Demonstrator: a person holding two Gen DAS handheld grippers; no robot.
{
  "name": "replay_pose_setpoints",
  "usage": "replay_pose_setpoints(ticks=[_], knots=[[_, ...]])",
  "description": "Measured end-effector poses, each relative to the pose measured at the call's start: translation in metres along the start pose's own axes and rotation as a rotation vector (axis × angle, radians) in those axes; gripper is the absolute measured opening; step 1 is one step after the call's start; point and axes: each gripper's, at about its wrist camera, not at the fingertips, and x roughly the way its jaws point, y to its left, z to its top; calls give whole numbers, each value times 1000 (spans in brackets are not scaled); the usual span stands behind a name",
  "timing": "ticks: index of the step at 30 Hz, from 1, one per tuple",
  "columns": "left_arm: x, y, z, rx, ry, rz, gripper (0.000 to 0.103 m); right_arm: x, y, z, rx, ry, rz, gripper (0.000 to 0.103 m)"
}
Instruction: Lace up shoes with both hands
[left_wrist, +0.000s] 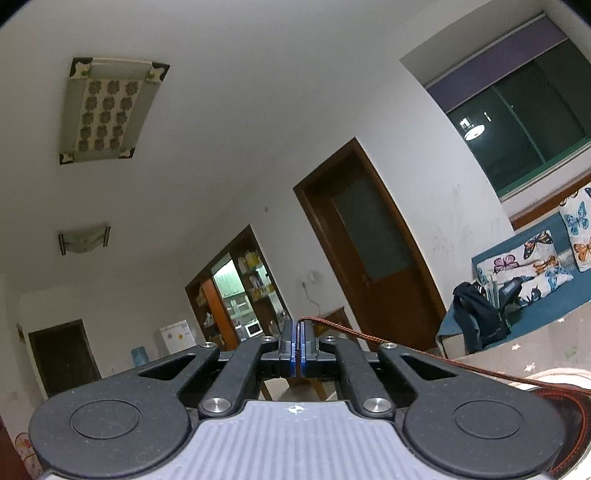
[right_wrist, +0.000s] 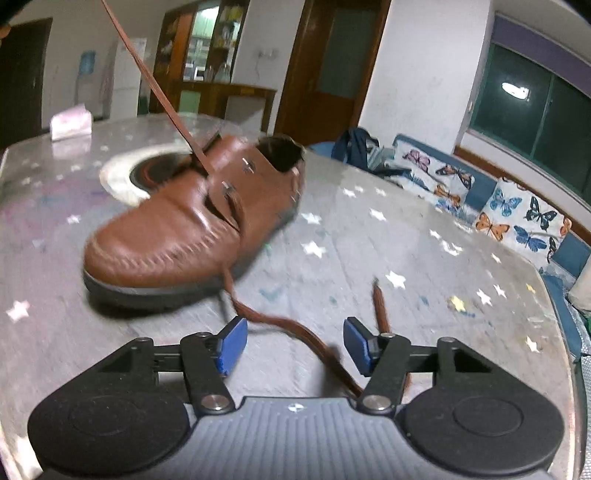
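Brown shoe (right_wrist: 192, 218) lies on the starred surface (right_wrist: 406, 236). Left claw (left_wrist: 297, 343) is clamped on the taut lace end (left_wrist: 406, 350). Right claw (right_wrist: 291, 345) is held open over the slack lace (right_wrist: 291, 328), apparently untouched through blur. Risk: shoe dragged by the taut pull, slack end missed.

No legible text anywhere.

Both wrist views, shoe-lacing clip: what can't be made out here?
- Shoe, right wrist view: motion-blurred, so which eyelets are threaded is unclear.
- Taut lace: its upper end is cut off by the top edge.
- Loose lace: runs under the right claw.
- Left wrist view: the left claw hides the shoe's upper.
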Motion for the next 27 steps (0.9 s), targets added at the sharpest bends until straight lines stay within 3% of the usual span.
replay_pose_setpoints(ticks=[4, 7, 9, 10, 14, 16, 19, 21, 27], knots=[[3, 3, -4, 8, 19, 5, 5, 6, -19, -1, 53, 22, 30, 52], [5, 3, -8, 18, 35, 8, 5, 9, -44, -4, 137, 46, 39, 28], [6, 4, -10, 19, 45, 8, 5, 10, -61, -7, 162, 68, -29, 7], [7, 4, -11, 18, 50, 8, 5, 11, -68, -9, 165, 77, -70, 6], [10, 3, -14, 15, 71, -2, 5, 13, -96, -16, 194, 99, -188, 7], [10, 3, -16, 15, 78, -10, 5, 12, -108, -19, 223, 104, -217, 15], [12, 3, -16, 19, 84, -22, 6, 8, -115, -20, 243, 101, -230, 24], [12, 4, -16, 21, 83, -32, 6, 3, -117, -17, 252, 90, -242, 41], [7, 6, -16, -28, 86, -141, 6, -14, -111, 1, 249, 30, -198, 43]])
